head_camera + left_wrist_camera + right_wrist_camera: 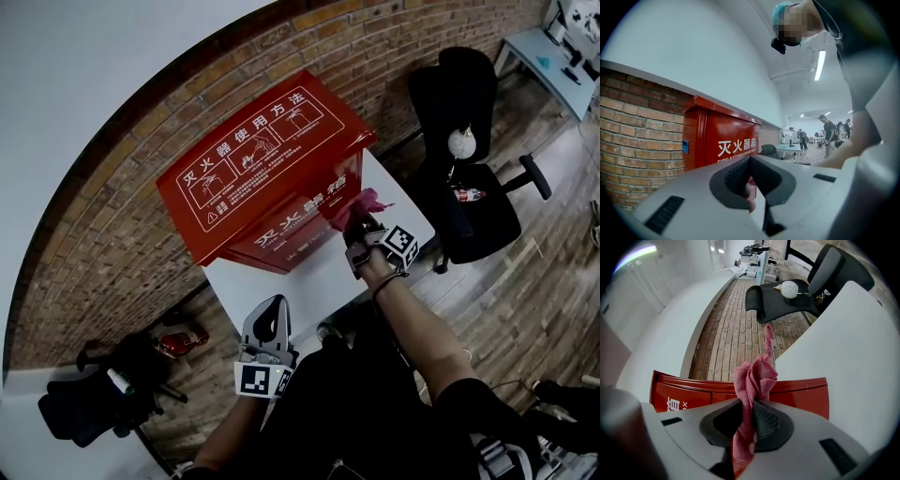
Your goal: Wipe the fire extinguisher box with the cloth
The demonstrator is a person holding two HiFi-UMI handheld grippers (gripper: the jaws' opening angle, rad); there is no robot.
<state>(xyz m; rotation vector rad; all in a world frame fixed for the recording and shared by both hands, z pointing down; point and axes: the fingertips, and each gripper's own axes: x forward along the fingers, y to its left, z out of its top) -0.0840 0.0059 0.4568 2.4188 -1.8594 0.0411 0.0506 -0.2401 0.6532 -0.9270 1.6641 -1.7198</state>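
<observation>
The red fire extinguisher box (262, 178) stands on a white table (309, 281) against the brick wall; its lid carries white print. My right gripper (357, 232) is shut on a pink cloth (354, 206), which touches the box's front right corner. In the right gripper view the cloth (752, 380) bunches up out of the gripper (749, 427), with the box's red edge (797, 397) just behind. My left gripper (269, 314) hangs at the table's near edge, jaws together and holding nothing. In the left gripper view the gripper (751, 187) faces the box front (726, 145).
A black office chair (469, 187) with a white round object and a bottle on it stands right of the table. A brick wall (112, 244) runs behind the box. A dark chair (94, 403) and a red object (178, 339) sit on the floor at lower left.
</observation>
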